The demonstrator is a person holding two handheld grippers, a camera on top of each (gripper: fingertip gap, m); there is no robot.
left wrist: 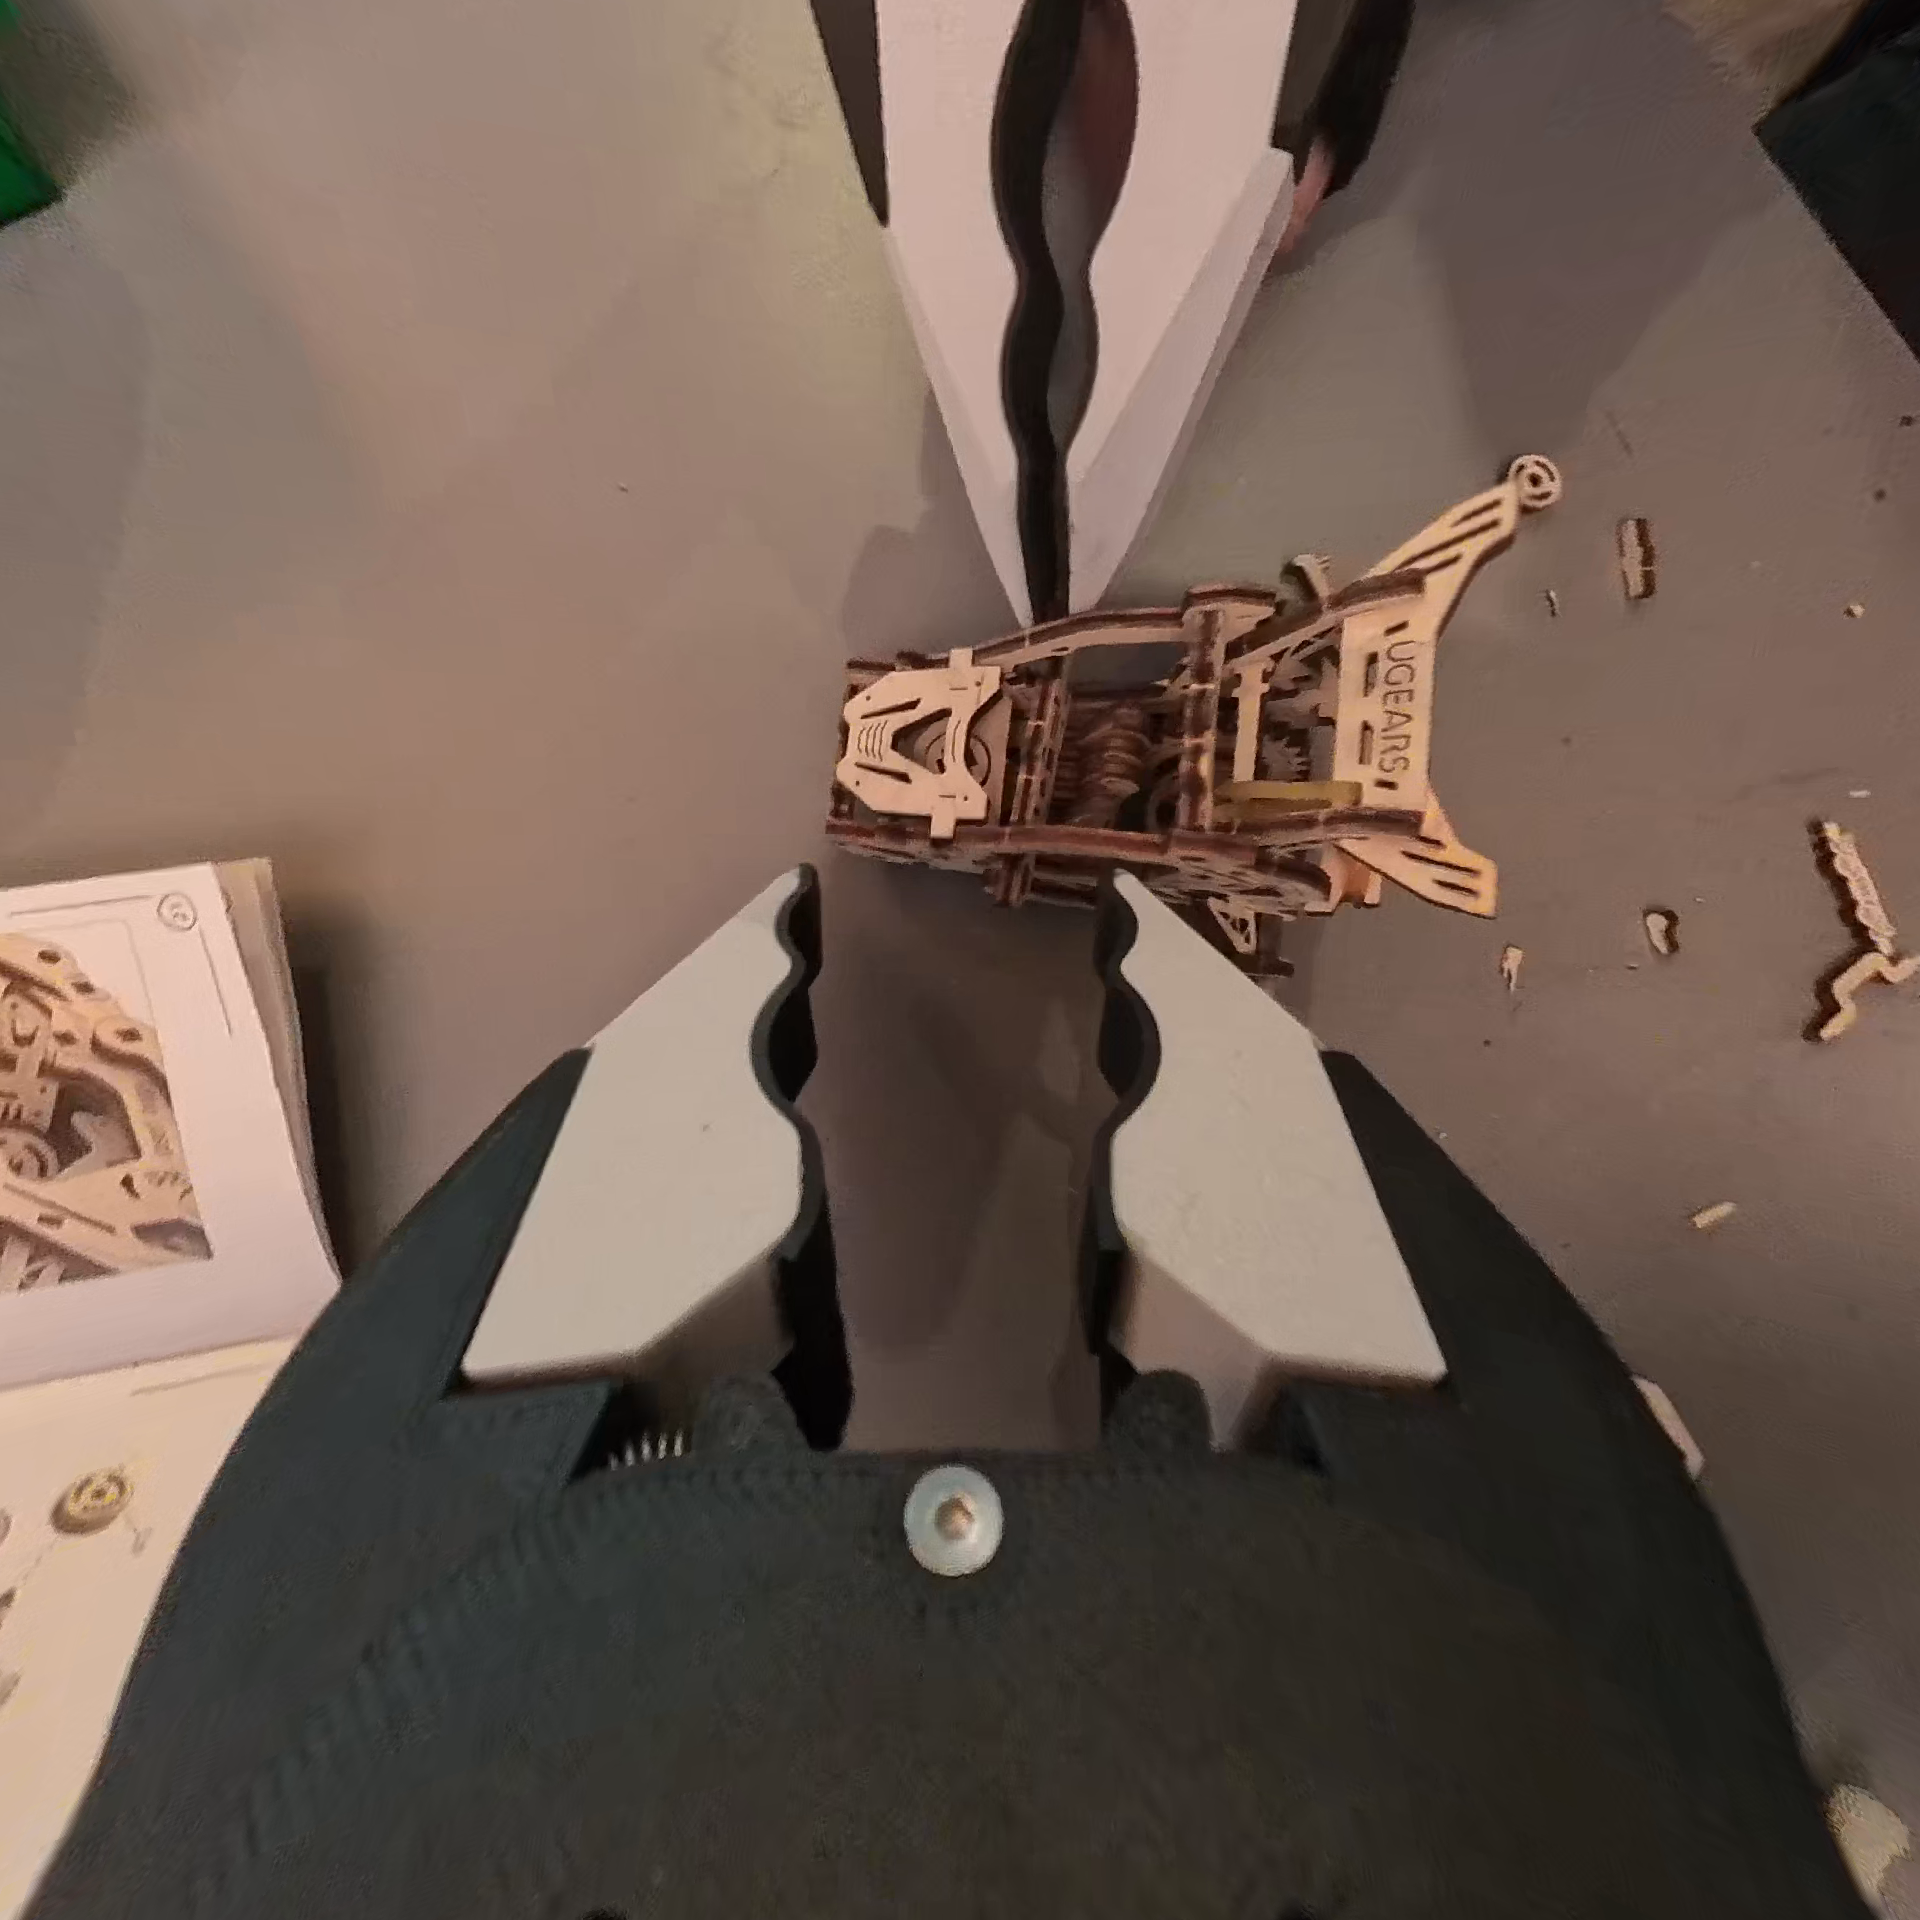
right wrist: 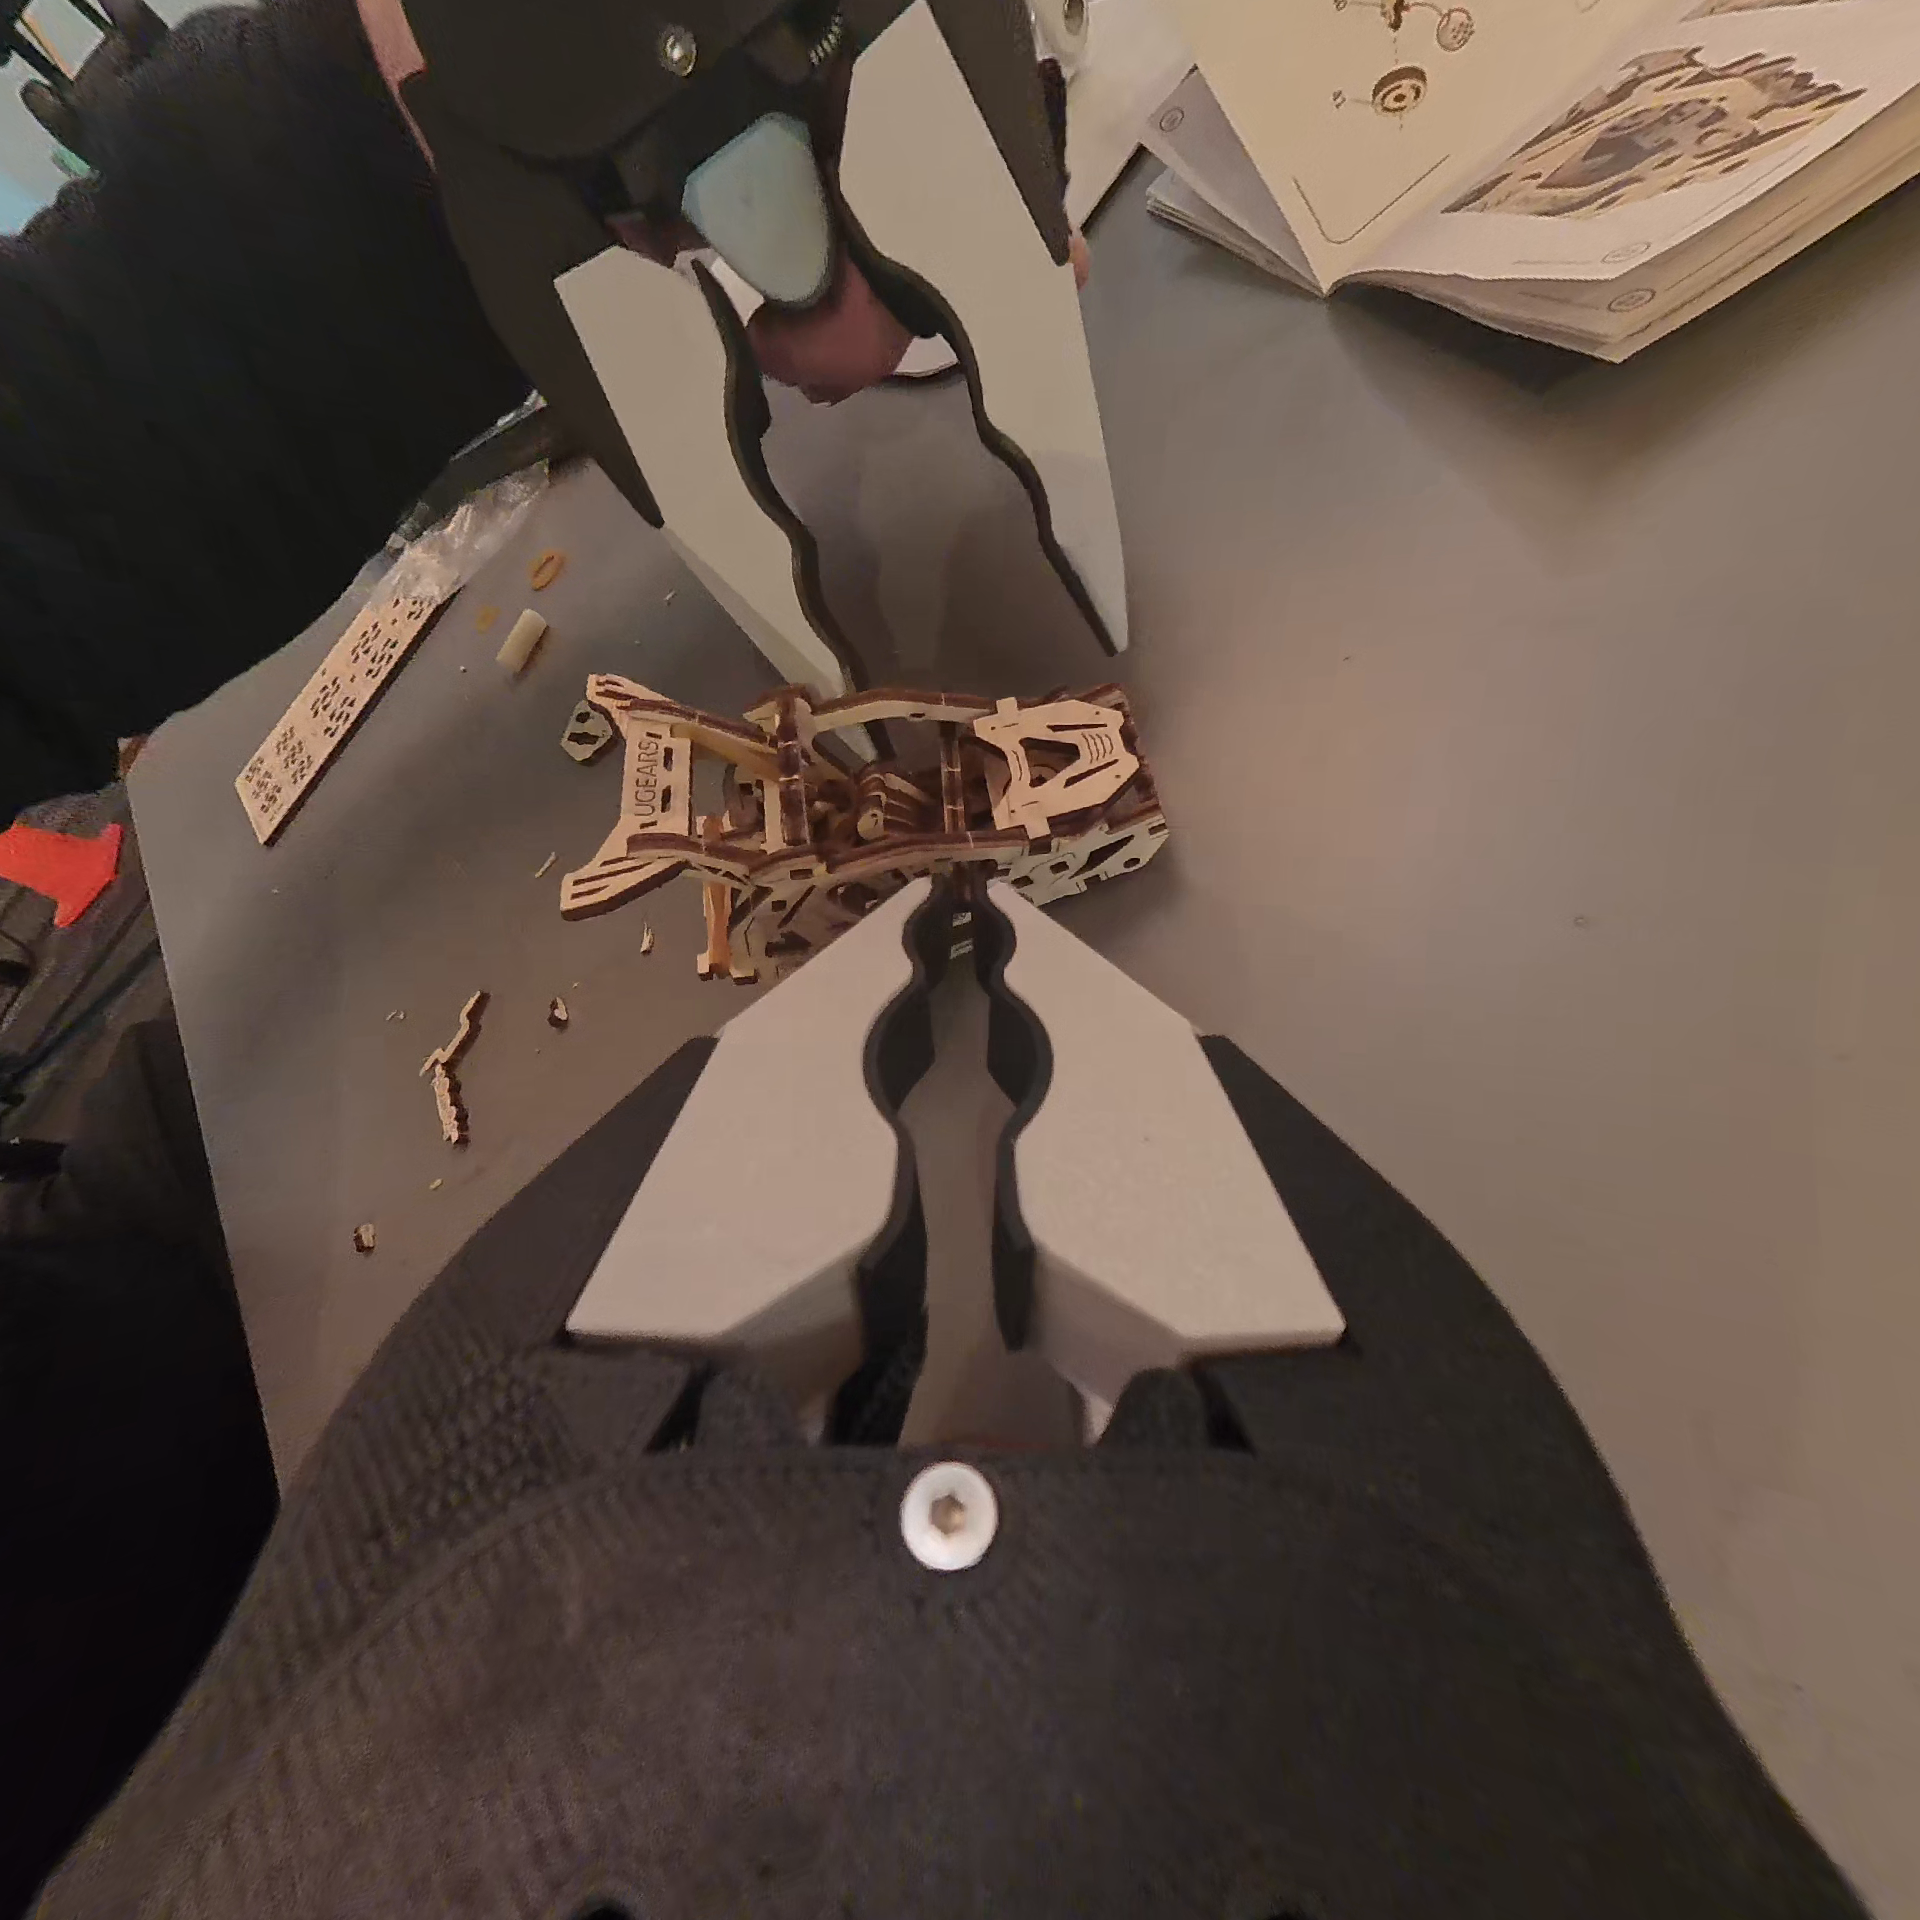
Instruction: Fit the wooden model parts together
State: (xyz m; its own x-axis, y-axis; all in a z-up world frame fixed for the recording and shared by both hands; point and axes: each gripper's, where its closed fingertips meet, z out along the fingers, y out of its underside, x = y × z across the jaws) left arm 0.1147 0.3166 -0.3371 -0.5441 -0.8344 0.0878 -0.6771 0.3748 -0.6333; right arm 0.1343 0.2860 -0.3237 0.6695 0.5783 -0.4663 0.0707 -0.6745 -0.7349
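On the grey table, the wooden model lies between your two grippers.

Seen from your left gripper, the model sits at one o'clock just past the fingertips, its flared end pointing toward three o'clock; your fingers are spread apart with nothing between them. Your right gripper comes in from the opposite side with its fingers pinched nearly together on a thin edge of the model's frame at twelve o'clock. The instruction booklet lies open at nine o'clock of your left gripper. Small wood scraps are scattered at three o'clock, beyond the model. From your right gripper, a punched-out wooden sheet rests at ten o'clock near the table edge.
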